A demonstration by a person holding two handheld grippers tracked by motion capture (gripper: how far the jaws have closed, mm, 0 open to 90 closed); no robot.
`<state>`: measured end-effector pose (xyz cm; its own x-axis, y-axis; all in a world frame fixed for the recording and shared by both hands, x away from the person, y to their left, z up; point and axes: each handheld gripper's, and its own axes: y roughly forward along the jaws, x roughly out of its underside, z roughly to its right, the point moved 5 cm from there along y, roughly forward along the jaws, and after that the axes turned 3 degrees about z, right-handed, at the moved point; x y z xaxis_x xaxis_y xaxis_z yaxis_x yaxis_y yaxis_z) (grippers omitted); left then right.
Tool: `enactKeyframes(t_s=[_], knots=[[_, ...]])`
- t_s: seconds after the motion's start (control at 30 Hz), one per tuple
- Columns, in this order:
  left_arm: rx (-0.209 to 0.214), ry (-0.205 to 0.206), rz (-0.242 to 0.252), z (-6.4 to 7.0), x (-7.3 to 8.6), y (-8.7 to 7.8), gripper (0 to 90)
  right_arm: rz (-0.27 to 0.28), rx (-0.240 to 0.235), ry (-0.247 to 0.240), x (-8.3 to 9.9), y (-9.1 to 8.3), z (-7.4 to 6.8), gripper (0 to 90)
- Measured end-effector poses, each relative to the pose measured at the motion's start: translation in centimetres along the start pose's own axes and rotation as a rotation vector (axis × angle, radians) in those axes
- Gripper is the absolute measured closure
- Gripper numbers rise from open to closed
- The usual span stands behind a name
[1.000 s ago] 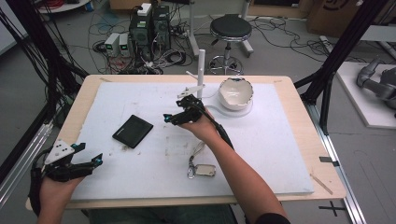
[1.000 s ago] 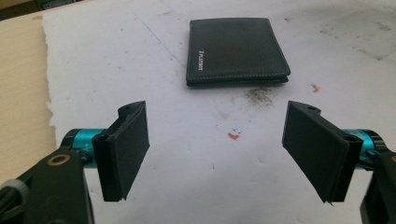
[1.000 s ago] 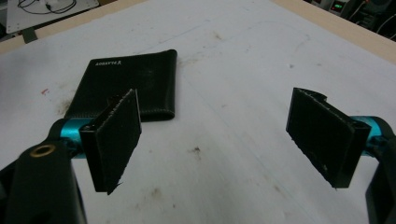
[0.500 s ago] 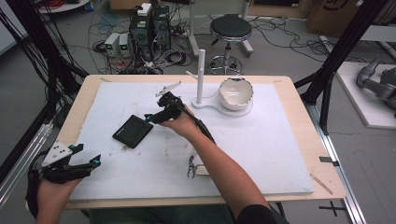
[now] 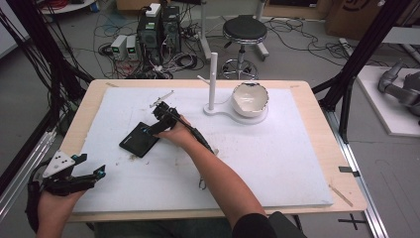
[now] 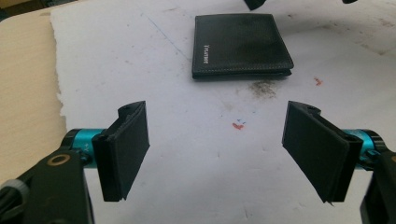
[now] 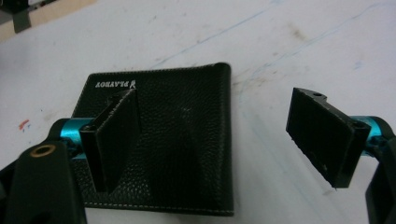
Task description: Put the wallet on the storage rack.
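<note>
Wallet (image 7: 159, 140) lies under the right gripper (image 7: 224, 140), jaws apart

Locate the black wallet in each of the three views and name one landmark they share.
High view: wallet left of centre, under the right tongs.
Left gripper view: top centre, ahead of the open jaws.
Right gripper view: lower left, beneath one jaw.
Shared landmark: white table cover.
</note>
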<state>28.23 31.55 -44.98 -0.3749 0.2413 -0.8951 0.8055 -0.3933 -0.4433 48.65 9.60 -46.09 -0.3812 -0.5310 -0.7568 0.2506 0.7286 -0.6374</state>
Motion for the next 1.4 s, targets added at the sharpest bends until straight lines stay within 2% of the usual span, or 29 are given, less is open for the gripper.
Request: enactKeyframes(t_s=[0.17,0.23,0.27,0.3,0.37,0.4,0.43,0.47,0.5,0.63,0.73,0.77,0.8,0.83,0.87,1.1,1.23,1.37,1.4], knots=[[0.000,0.000,0.000,-0.1,0.0,-0.1,22.9,-0.013,-0.019,0.006,0.1,1.0,-0.3,18.2],[-0.002,0.000,-0.002,-0.2,0.1,-0.1,22.9,-0.032,-0.021,0.000,0.4,1.4,-0.3,18.2],[-0.001,0.000,-0.003,-0.2,0.1,0.0,22.9,-0.069,-0.026,-0.004,0.9,1.8,-0.4,19.6],[-0.001,0.000,-0.003,-0.2,0.1,0.0,22.9,-0.084,-0.031,0.000,1.1,2.0,-0.5,21.2],[-0.001,0.004,-0.007,-0.2,0.1,0.0,22.9,-0.085,-0.040,0.005,1.1,2.1,-0.5,21.3],[-0.002,0.001,-0.005,-0.1,0.1,0.0,22.9,-0.086,-0.045,-0.001,1.1,2.0,-0.6,27.2],[-0.002,0.001,-0.005,-0.1,0.1,0.0,22.9,-0.086,-0.045,-0.001,1.1,2.0,-0.6,27.2],[-0.002,0.004,-0.006,-0.1,0.0,0.0,22.9,-0.088,-0.070,0.000,1.1,1.9,-0.7,35.2],[-0.002,0.004,-0.006,-0.1,0.0,0.0,22.9,-0.088,-0.083,0.004,1.1,1.9,-0.8,37.0],[-0.003,0.005,-0.009,0.0,0.0,0.0,22.9,-0.087,-0.092,0.018,1.2,1.8,-0.6,42.6],[-0.004,0.006,-0.007,0.0,0.0,0.0,22.9,-0.076,-0.098,0.043,1.2,1.6,-0.3,56.6],[-0.004,0.006,-0.007,0.0,0.0,0.0,22.9,-0.076,-0.098,0.043,1.2,1.6,-0.3,56.6],[-0.005,0.004,-0.007,0.0,0.0,-0.1,23.0,-0.076,-0.097,0.054,1.2,1.4,-0.1,64.4],[-0.005,0.004,-0.007,0.0,0.0,-0.1,23.0,-0.076,-0.097,0.054,1.2,1.4,-0.1,64.4],[-0.006,0.003,-0.009,0.0,0.1,-0.1,23.0,-0.072,-0.090,0.051,1.1,1.2,0.0,70.5],[-0.007,0.005,-0.008,-0.1,0.1,0.0,23.0,-0.081,-0.093,0.045,1.0,0.7,0.3,81.2],[-0.006,0.003,-0.007,-0.2,0.1,0.0,23.0,-0.082,-0.093,0.040,0.9,0.2,0.2,82.5],[0.007,0.002,0.001,0.0,0.0,0.0,23.0,-0.055,-0.084,0.009,0.3,-1.1,0.0,83.2],[0.009,0.005,0.001,0.1,-0.1,0.1,23.0,-0.041,-0.085,0.001,0.0,-2.0,-0.1,83.5]])
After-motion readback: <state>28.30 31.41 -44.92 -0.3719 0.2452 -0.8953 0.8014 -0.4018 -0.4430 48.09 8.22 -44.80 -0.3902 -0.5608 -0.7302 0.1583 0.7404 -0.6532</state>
